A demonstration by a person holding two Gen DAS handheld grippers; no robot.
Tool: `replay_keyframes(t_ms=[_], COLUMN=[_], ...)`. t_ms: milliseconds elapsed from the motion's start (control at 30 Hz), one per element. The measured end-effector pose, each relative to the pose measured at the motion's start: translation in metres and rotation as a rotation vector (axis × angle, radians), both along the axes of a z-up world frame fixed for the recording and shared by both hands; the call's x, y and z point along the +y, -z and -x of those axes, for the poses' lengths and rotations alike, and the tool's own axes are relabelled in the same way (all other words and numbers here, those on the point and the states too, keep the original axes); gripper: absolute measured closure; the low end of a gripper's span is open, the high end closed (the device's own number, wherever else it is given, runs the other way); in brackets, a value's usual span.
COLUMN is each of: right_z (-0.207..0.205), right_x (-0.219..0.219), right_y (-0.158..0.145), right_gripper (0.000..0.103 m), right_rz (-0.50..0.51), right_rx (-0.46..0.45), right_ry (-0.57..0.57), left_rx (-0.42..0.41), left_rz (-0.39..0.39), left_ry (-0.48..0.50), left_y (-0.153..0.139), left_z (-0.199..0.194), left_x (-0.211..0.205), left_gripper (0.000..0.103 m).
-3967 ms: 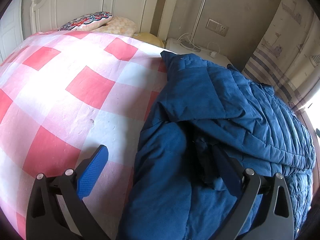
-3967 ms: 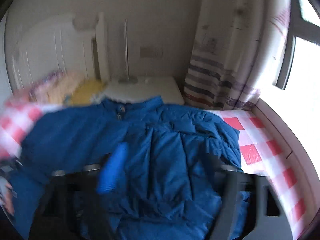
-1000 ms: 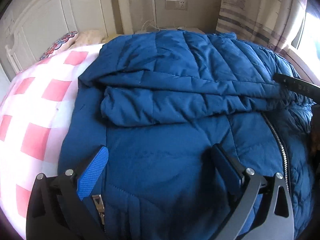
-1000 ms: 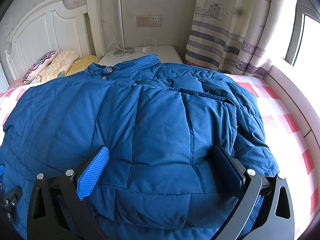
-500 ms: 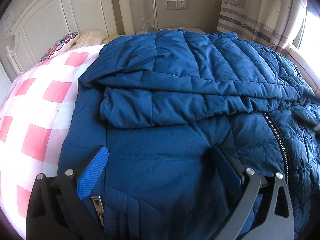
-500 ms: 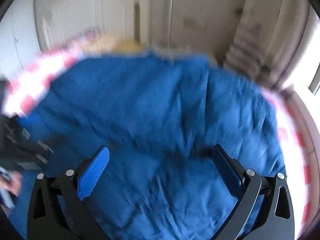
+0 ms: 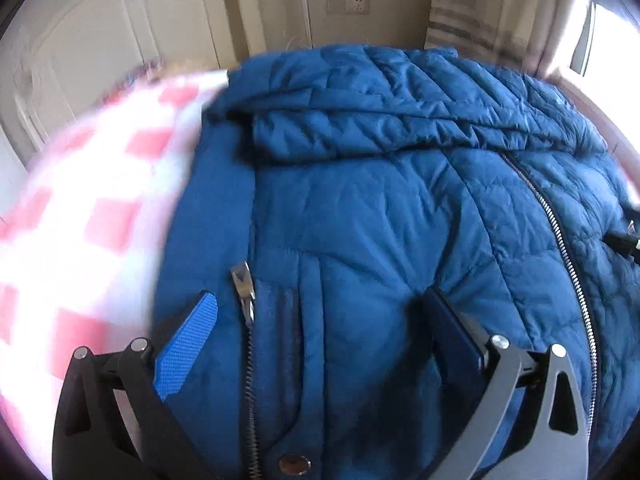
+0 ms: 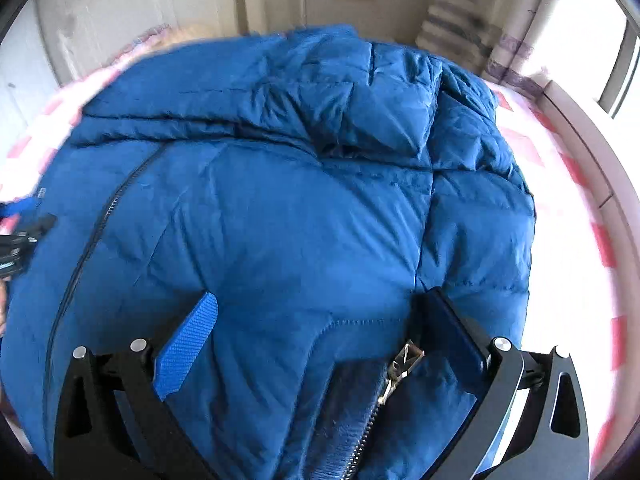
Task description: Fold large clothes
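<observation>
Lying face-up on the bed [image 7: 80,184], the jacket [image 7: 360,208] has both sleeves folded in, body fold outstanding; left gripper [image 7: 320,320] and right gripper [image 8: 320,320] hover near the hem, wide apart, empty

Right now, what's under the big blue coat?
The blue coat lies on a pink-and-white checked sheet, which shows at its left side and also at its right. What's directly beneath the coat's middle is covered, so I can't tell.
</observation>
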State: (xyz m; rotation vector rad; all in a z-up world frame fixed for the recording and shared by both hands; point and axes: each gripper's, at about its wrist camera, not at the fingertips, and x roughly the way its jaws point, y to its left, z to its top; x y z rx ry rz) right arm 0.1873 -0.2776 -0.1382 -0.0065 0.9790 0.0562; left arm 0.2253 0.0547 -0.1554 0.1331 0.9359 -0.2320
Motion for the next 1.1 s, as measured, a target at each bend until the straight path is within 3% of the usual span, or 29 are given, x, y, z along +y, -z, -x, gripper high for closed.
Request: replay_keyframes(t_ms=[67,200,333,400,467,600,733,833,867,933,1000,1100], right_z=[0.0,0.005,0.038,0.056,0.067,0.064,0.073,0.099,0.109,0.123,0.128,0.13], right_x=[0.003,0.015,0.047,0.064,0.076,0.067,0.069,0.072,0.075,0.075,0.069,0.067], right_y=[0.0,-0.011,-0.03,-0.025,-0.003,-0.002,-0.009,-0.021,-0.022,-0.015,-0.005,-0.005], right_gripper=[0.004,0.005,0.005,0.005,0.005,0.005,0.005,0.005,0.005,0.005,0.004,0.005], right_rz=[0.019,0.052,-0.001,0.019,0.047,0.002,0.028,0.007,0.013,0.032,0.013,-0.003], right_rx=[-0.009,-0.014,-0.062,-0.052,-0.005,-0.004,-0.015,-0.035,-0.033,-0.01,-0.001,-0.018], right_ry=[0.002,0.021,-0.169,-0.251,-0.308,-0.282,-0.282,-0.329,-0.345,-0.382,-0.373,-0.36], left_rx=[0.013,-0.023,-0.072,-0.098,-0.069,0.008,-0.04,-0.065,-0.08,-0.08,-0.018,-0.059], left_rz=[0.024,-0.031,0.017,-0.026,-0.086,0.026,0.004,0.127,0.129,0.06,-0.042,-0.052], left_ry=[-0.012,-0.022,0.059,0.101,0.126,0.09,0.093,0.194,0.233,0.26,0.274,0.26], left_y=[0.0,-0.007,-0.028,-0.027,-0.007,-0.003,-0.011,-0.031,-0.035,-0.029,-0.001,0.013], left_z=[-0.004,0.005,0.045,0.064,0.068,0.054,0.053,0.078,0.086,0.093,0.091,0.087], left_x=[0.003,-0.003,-0.003,-0.008,-0.015,-0.003,0.004,0.008,0.007,-0.002,-0.021,-0.022], left_gripper=[0.002,0.002,0.002,0.002,0.002,0.002,0.002,0.002,0.002,0.002,0.002,0.002])
